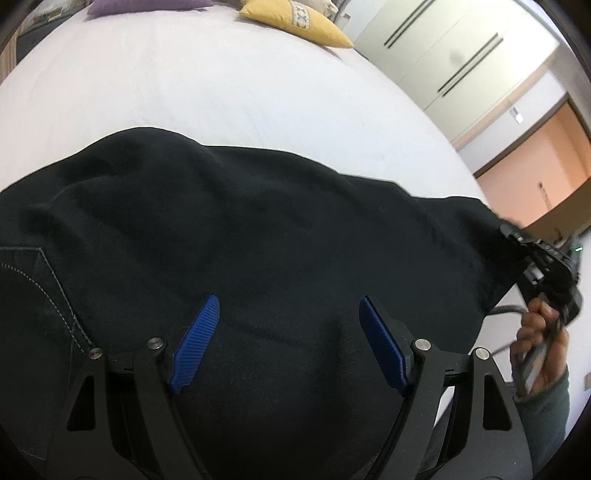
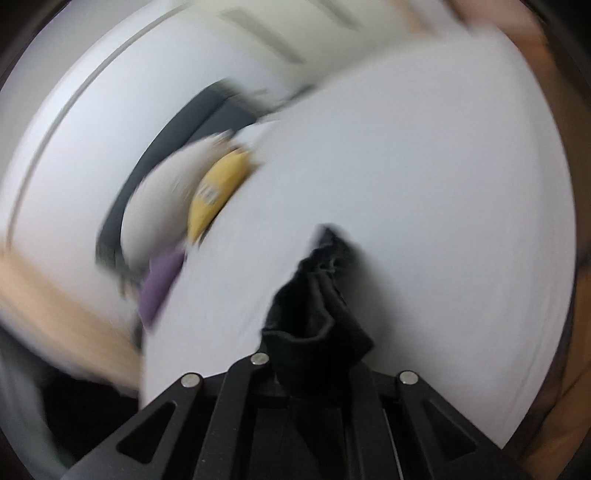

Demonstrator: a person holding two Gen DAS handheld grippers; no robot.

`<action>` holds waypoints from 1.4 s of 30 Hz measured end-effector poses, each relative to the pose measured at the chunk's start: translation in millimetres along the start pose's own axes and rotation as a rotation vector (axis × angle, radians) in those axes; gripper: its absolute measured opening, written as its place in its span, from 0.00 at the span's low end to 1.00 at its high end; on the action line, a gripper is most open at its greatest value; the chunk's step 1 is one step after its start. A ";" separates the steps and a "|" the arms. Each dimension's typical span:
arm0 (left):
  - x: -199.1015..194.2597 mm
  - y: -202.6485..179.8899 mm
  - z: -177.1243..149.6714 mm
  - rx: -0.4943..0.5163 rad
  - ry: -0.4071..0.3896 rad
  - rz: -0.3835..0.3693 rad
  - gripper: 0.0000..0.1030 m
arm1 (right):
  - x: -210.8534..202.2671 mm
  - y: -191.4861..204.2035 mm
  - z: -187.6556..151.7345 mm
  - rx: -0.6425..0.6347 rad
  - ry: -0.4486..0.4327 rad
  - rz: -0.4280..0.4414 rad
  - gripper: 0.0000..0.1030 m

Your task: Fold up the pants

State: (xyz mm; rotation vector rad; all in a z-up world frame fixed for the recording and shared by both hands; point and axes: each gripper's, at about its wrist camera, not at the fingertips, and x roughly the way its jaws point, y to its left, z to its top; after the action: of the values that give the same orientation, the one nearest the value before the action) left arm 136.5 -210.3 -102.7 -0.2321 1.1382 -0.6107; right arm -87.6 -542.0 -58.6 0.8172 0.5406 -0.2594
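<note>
Dark navy pants (image 1: pixel 240 229) lie across the near side of a white bed (image 1: pixel 221 92); a stitched pocket shows at the left. My left gripper (image 1: pixel 290 314) is open just above the cloth, its blue pads (image 1: pixel 197 343) wide apart and empty. My right gripper (image 1: pixel 532 258) shows at the pants' right end, held by a hand, shut on the cloth's edge. In the blurred right wrist view a bunched fold of the pants (image 2: pixel 317 314) is pinched between that gripper's (image 2: pixel 314 369) hidden fingers, lifted over the sheet (image 2: pixel 424 203).
A yellow cushion (image 1: pixel 295 22) and a purple cushion (image 1: pixel 147 5) lie at the bed's far end; both show blurred in the right wrist view, the yellow cushion (image 2: pixel 218 195) above the purple cushion (image 2: pixel 159 288). White wardrobe doors (image 1: pixel 443 55) and an orange doorway (image 1: pixel 532 162) stand to the right.
</note>
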 end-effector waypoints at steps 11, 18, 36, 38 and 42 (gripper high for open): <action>-26.4 38.7 4.1 -0.222 -0.021 -0.178 0.77 | 60.4 167.6 -187.6 -1.111 0.221 -0.182 0.06; -13.6 28.4 15.5 -0.305 0.034 -0.308 0.85 | 39.1 176.5 -187.4 -1.132 0.102 -0.209 0.06; 40.9 -9.9 65.7 -0.158 0.298 -0.373 0.08 | 18.6 199.2 -221.1 -1.296 0.015 -0.160 0.06; 34.4 -11.7 70.9 -0.086 0.306 -0.353 0.07 | 16.3 206.5 -223.3 -1.314 0.012 -0.140 0.06; 1.9 -9.1 69.7 0.080 0.295 -0.302 0.07 | 14.5 223.0 -233.2 -1.366 0.002 -0.091 0.06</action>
State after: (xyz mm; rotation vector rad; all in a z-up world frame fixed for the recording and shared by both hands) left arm 196.7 -227.7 -70.8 -0.2526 1.3713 -0.9802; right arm -64.7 -219.9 -58.9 -0.5325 0.6088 0.0631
